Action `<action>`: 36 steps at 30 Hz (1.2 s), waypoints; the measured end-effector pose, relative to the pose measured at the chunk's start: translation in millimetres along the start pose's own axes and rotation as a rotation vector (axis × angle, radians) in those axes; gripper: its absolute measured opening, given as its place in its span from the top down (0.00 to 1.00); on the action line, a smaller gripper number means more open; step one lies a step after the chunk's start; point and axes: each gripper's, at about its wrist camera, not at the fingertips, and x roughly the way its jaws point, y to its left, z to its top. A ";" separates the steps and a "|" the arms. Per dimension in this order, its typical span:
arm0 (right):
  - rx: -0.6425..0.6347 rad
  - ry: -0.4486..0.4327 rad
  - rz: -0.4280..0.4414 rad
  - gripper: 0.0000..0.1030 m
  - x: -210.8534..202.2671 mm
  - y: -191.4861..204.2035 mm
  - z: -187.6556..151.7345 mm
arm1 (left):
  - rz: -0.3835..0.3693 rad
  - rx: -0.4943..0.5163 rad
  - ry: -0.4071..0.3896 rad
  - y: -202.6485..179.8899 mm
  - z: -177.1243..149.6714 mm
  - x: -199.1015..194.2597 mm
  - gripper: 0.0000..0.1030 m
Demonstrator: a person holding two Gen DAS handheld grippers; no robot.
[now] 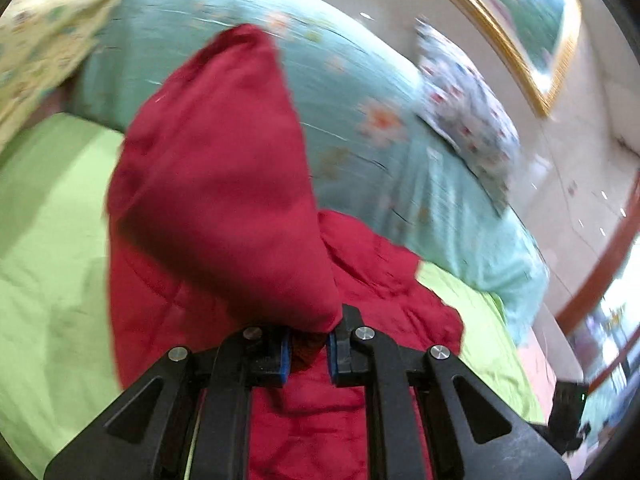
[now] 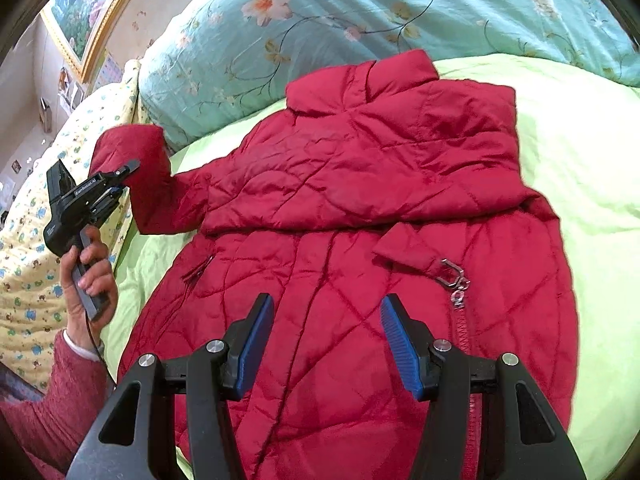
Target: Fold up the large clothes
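Observation:
A red quilted jacket [image 2: 360, 208] lies spread on a light green bedspread [image 2: 580, 152], collar toward the pillows. Its left sleeve [image 2: 136, 160] is lifted off the bed, cuff pinched by my left gripper [image 2: 124, 176], which a hand holds at the left of the right wrist view. In the left wrist view that sleeve [image 1: 224, 184] rears up in front of the lens, and my left gripper [image 1: 306, 350] is shut on its cuff. My right gripper [image 2: 326, 340] hovers open over the jacket's lower front, nothing between its blue pads [image 2: 400, 344].
A teal floral duvet [image 2: 360, 12] is heaped along the head of the bed. A yellow patterned quilt [image 2: 36, 248] lies at the left edge. A gold-framed picture [image 2: 88, 12] hangs on the wall. A metal zip pull [image 2: 454, 280] lies on the jacket's right side.

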 end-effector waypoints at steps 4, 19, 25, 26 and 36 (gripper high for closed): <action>0.025 -0.007 -0.007 0.43 -4.0 -12.2 -0.6 | -0.054 0.069 0.037 -39.0 -7.0 18.8 0.90; 0.126 -0.044 0.017 0.43 -10.2 -50.4 6.1 | -0.149 0.205 0.209 -133.8 -56.3 107.3 0.90; 0.171 -0.055 0.045 0.43 -5.8 -65.9 19.7 | -0.160 0.241 0.259 -150.8 -79.8 131.3 0.90; 0.180 -0.058 0.052 0.43 -4.9 -68.0 22.3 | -0.159 0.252 0.268 -153.0 -84.5 134.9 0.90; 0.310 -0.072 0.177 0.31 28.2 -99.3 75.7 | -0.085 0.403 0.333 -176.8 -119.8 160.2 0.90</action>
